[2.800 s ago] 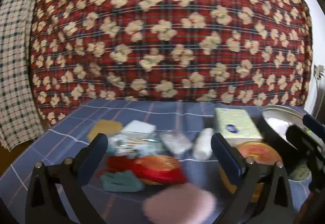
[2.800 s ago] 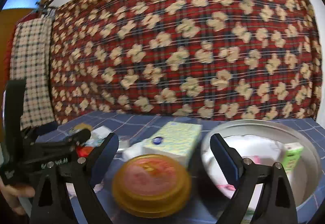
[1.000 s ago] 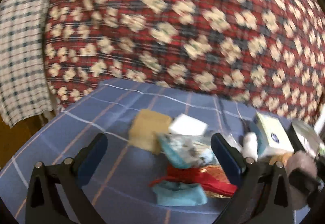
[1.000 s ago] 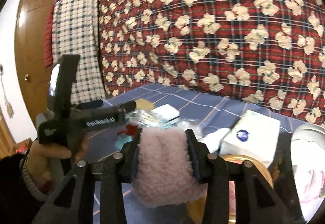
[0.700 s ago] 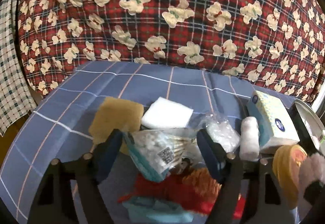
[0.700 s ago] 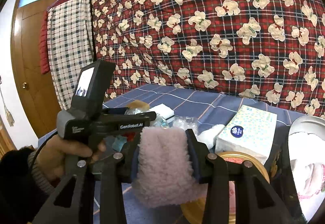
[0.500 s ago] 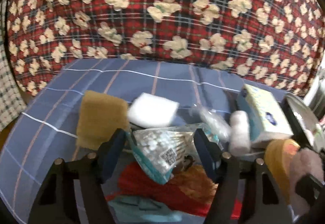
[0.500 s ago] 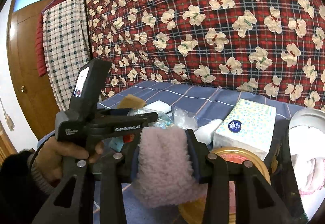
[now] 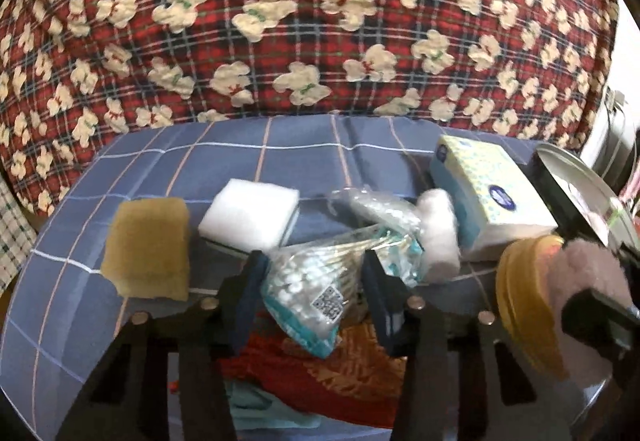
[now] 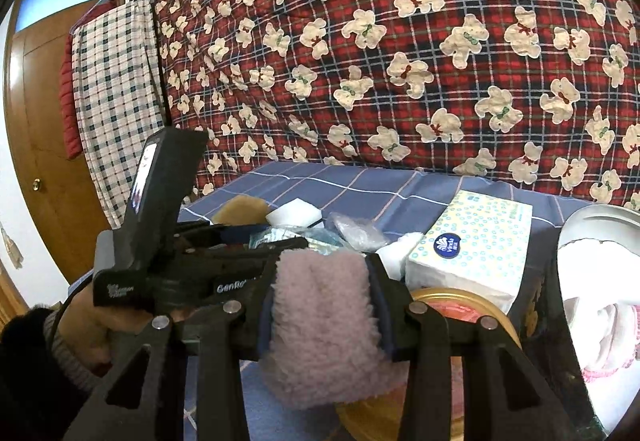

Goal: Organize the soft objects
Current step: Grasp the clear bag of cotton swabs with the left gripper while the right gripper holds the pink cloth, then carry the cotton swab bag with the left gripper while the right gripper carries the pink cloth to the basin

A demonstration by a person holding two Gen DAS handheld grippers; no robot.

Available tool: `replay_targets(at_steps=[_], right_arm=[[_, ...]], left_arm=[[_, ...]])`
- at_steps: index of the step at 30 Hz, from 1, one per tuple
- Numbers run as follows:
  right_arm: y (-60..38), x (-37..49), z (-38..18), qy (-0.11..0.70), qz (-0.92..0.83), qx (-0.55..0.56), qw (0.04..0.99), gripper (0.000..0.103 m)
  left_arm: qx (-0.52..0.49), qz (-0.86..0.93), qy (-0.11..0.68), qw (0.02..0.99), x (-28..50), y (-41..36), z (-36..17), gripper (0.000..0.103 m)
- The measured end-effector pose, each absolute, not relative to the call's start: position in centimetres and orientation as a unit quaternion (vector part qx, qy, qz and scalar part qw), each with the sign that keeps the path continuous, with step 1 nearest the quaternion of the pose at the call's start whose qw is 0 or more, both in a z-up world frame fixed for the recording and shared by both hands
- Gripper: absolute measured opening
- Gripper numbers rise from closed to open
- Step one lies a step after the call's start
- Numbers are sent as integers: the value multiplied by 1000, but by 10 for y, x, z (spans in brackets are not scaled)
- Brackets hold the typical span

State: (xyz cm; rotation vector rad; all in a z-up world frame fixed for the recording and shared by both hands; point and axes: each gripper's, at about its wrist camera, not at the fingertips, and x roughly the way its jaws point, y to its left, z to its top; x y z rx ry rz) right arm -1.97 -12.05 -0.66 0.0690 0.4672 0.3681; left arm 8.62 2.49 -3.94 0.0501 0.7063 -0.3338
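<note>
The right gripper point(image 10: 322, 305) is clamped on a pink fleecy pad point(image 10: 320, 325), its two fingers pressed into the pad's sides so that the fluffy fabric bulges out above and below them; the pad hangs just above a round amber-lidded tin point(image 10: 460, 311) on the table point(image 10: 360, 183), which is covered by a blue checked cloth. The left gripper point(image 9: 316, 291) has its fingers closed in around a clear packet of cotton swabs point(image 9: 320, 281), one finger at each side of the bag and seemingly touching it, though whether the packet is truly gripped cannot be told from the left wrist view. The packet lies on top of a red and orange patterned cloth point(image 9: 320, 369), with a teal cloth point(image 9: 260, 409) partly showing beneath that. Just behind the packet sit a white foam block point(image 9: 250, 219) and, to its left, a tan sponge point(image 9: 148, 247). To the right of the packet lie a second clear bag of cotton items point(image 9: 380, 209) and a white roll of soft material point(image 9: 438, 235), the roll resting against a tissue box point(image 9: 488, 197) printed with small rings. At the far right stands a round metal basin point(image 10: 600, 217) that holds white and pink fabric. A red plaid blanket with cream bears point(image 10: 400, 41) hangs behind the table.
</note>
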Motion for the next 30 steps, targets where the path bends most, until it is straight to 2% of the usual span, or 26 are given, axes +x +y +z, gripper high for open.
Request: replay_targets(at_steps=[6,11,17,23,30], right_arm=[[-128,-23,-1,212,173,47,961,44],[-135,-32,7,178,159,48,970,44],[-140,-43,16,145,126,28,981,44],[-152,-51,19,129,106,14,986,44],[-170,-59,21,123,91,19,988,44]], left_arm=[[36,-159,299,940,68,23,-29,45],[-20,-151,239,959,50,45,-17,45],[-45,-128,203,970,38,52,-9,45],[-41,-115,169,978,20,43,-5,45],[-55,-125,167,976,8,23,-4,45]])
